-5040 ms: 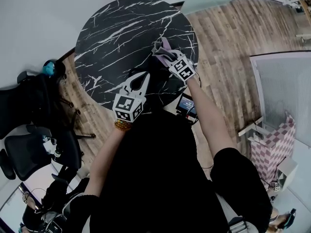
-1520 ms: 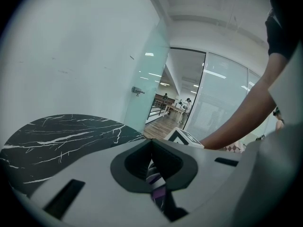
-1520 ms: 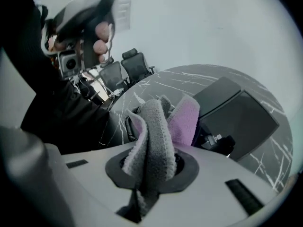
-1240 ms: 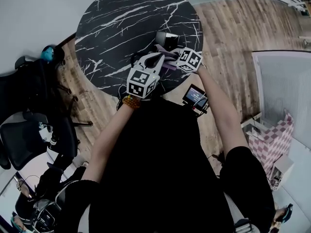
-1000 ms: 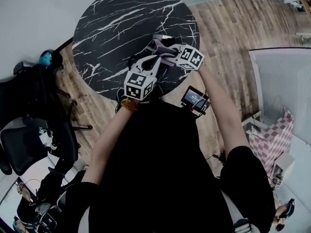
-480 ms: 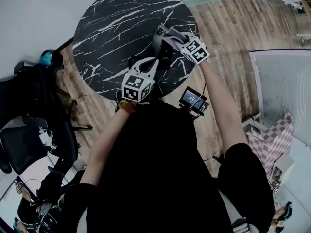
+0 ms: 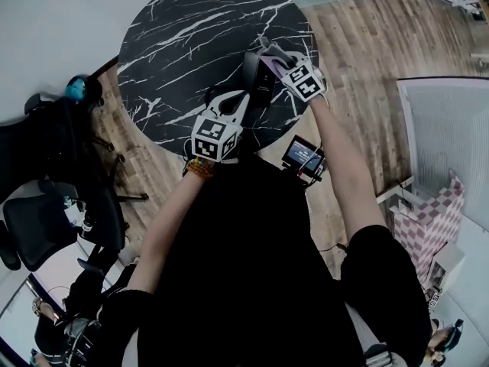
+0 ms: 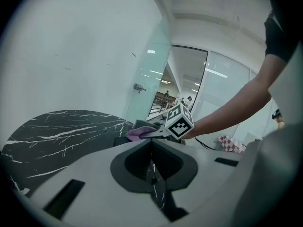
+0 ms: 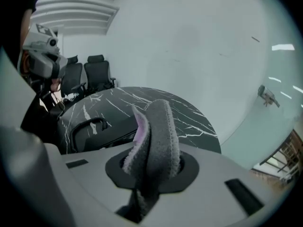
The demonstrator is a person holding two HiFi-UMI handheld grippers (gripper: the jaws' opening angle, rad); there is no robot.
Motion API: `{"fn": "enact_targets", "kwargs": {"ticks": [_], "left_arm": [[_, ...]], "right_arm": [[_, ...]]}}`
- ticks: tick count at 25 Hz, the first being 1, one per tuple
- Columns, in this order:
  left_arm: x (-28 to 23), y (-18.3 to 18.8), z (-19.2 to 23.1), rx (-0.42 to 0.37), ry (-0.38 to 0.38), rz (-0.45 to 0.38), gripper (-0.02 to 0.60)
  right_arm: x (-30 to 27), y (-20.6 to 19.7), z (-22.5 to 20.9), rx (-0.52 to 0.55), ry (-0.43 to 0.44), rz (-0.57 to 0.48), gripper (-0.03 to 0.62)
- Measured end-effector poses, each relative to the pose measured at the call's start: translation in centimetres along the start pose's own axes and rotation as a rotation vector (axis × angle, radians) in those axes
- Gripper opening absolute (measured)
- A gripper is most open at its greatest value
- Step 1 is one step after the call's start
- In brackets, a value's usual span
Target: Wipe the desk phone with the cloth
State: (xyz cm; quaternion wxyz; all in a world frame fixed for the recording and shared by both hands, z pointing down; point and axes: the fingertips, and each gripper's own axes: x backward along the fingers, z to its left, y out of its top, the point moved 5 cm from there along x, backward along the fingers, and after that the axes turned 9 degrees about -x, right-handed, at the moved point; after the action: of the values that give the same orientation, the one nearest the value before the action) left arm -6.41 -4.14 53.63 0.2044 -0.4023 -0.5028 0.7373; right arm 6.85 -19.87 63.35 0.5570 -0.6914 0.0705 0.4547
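Right gripper (image 7: 273, 58) had its jaws clamped on the grey-and-lilac microfibre cloth (image 7: 267, 65), right over the black desk phone (image 7: 250, 75). The phone sat on the round black white-veined marble table (image 7: 183, 37), toward its near edge. Left gripper (image 7: 235, 99) hovered just beside the phone, jaws pressed together on nothing.

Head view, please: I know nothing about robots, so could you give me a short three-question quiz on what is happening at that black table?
1. Which gripper grips the cloth: A the left, B the right, C neither?
2. True or false: the left gripper also grips the cloth.
3. Fill in: the desk phone stands on a black marbled table whose top is ____ in shape.
Key: 1 B, the right gripper, jaws shut on it. 2 False: its jaws are together with nothing between them. 3 Round.
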Motion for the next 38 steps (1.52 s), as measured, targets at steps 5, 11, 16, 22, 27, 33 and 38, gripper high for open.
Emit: {"fn": "enact_targets", "kwargs": {"ticks": [5, 11, 16, 22, 27, 33, 38], "left_arm": [[0.0, -0.1, -0.1, -0.002, -0.001, 0.004, 0.012], [0.0, -0.3, -0.1, -0.001, 0.0, 0.004, 0.012], [-0.3, -0.3, -0.1, 0.0, 0.0, 0.005, 0.012], [-0.6, -0.1, -0.5, -0.005, -0.015, 0.005, 0.012], [-0.9, -0.2, -0.8, -0.009, -0.023, 0.011, 0.014], [-0.8, -0.3, -0.9, -0.007, -0.017, 0.009, 0.012], [-1.0, -0.3, -1.0, -0.004, -0.02, 0.011, 0.012]], "right_arm": [[0.1, -0.3, 0.3, 0.016, -0.016, -0.014, 0.063], [0.1, -0.6, 0.9, -0.032, -0.044, -0.04, 0.063], [0.0, -1.0, 1.6, -0.026, -0.058, -0.034, 0.063], [0.0, -1.9, 2.9, -0.018, -0.036, -0.018, 0.063], [-0.1, -2.2, 3.3, -0.025, -0.037, -0.009, 0.063], [0.0, -2.6, 3.8, -0.041, -0.03, -0.007, 0.063], [0.0, -3.1, 4.4, -0.04, -0.007, 0.013, 0.063]]}}
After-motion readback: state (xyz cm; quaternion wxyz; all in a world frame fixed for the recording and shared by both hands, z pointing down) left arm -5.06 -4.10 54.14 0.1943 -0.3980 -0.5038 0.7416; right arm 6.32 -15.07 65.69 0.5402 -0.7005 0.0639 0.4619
